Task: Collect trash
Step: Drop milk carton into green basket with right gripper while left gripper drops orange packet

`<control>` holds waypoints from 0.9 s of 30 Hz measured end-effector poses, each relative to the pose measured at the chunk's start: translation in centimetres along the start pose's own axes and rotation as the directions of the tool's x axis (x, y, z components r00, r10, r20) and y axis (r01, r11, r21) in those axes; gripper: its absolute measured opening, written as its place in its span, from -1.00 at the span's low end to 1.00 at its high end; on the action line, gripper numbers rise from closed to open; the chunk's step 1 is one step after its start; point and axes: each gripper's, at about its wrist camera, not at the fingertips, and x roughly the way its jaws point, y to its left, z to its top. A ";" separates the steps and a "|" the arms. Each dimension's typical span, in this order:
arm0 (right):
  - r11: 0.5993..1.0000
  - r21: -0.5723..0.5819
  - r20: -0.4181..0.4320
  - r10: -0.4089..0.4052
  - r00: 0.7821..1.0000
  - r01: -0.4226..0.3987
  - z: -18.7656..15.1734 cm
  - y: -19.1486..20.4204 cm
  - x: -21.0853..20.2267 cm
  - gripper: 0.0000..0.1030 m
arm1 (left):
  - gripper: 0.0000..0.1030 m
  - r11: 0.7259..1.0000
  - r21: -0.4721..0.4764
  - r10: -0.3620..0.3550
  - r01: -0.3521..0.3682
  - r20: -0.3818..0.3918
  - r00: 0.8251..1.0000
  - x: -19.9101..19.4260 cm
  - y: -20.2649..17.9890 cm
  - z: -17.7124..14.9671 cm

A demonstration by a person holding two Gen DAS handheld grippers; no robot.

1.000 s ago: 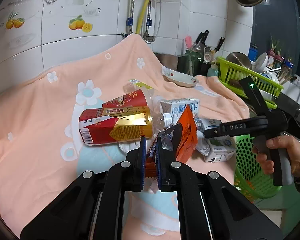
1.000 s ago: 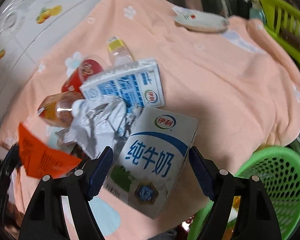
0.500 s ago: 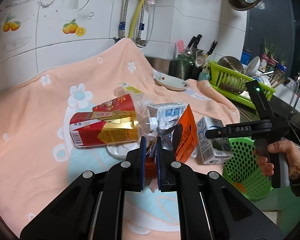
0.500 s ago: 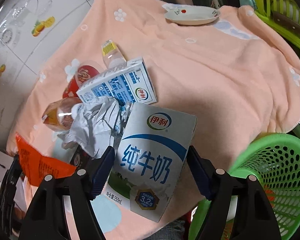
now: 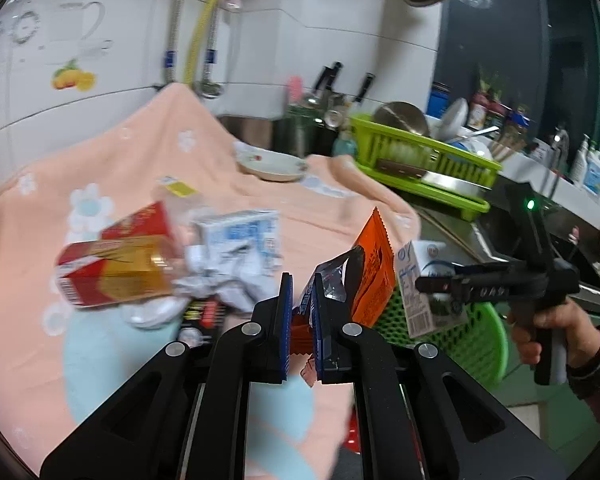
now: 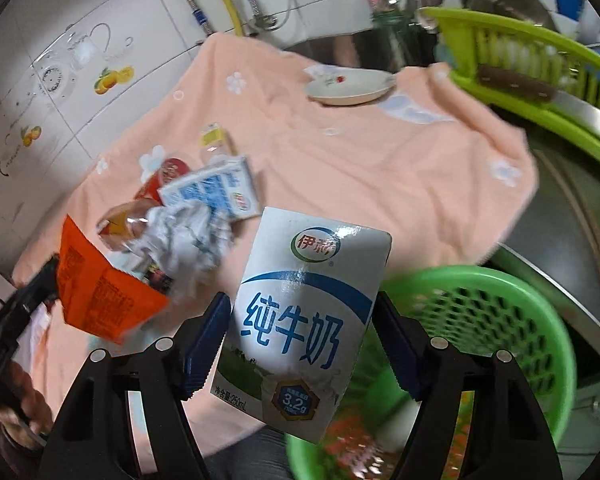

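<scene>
My left gripper (image 5: 300, 300) is shut on an orange snack wrapper (image 5: 374, 272), held up near the table's right edge; the wrapper also shows in the right wrist view (image 6: 100, 292). My right gripper (image 6: 300, 336) is shut on a white and blue milk carton (image 6: 300, 320), lifted over the rim of the green trash basket (image 6: 500, 320). The carton (image 5: 416, 288) and basket (image 5: 480, 336) also show in the left wrist view. More trash lies on the peach cloth (image 6: 340, 160): a red-gold bottle (image 5: 112, 276), a second milk carton (image 6: 216, 192) and crumpled foil (image 6: 188, 236).
A white dish (image 6: 348, 88) sits at the far end of the cloth. A green dish rack (image 5: 420, 160) with dishes stands at the right by the sink. Tiled wall and pipes are behind.
Both grippers have lifted and moved right toward the green basket, the left with the orange wrapper, the right with the milk carton, which has left the cloth.
</scene>
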 end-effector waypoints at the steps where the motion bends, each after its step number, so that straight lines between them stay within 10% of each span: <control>1: 1.000 -0.004 -0.004 -0.020 1.000 0.020 -0.6 -0.9 -0.4 0.35 | -0.85 1.000 0.006 -0.012 0.012 -0.005 1.000 0.3 -0.7 0.0; 27: 0.973 -0.009 -0.108 -0.229 0.967 0.230 -9.1 -11.6 -1.0 0.48 | -0.83 0.987 0.014 -0.154 0.161 -0.216 0.964 10.1 -11.1 -4.0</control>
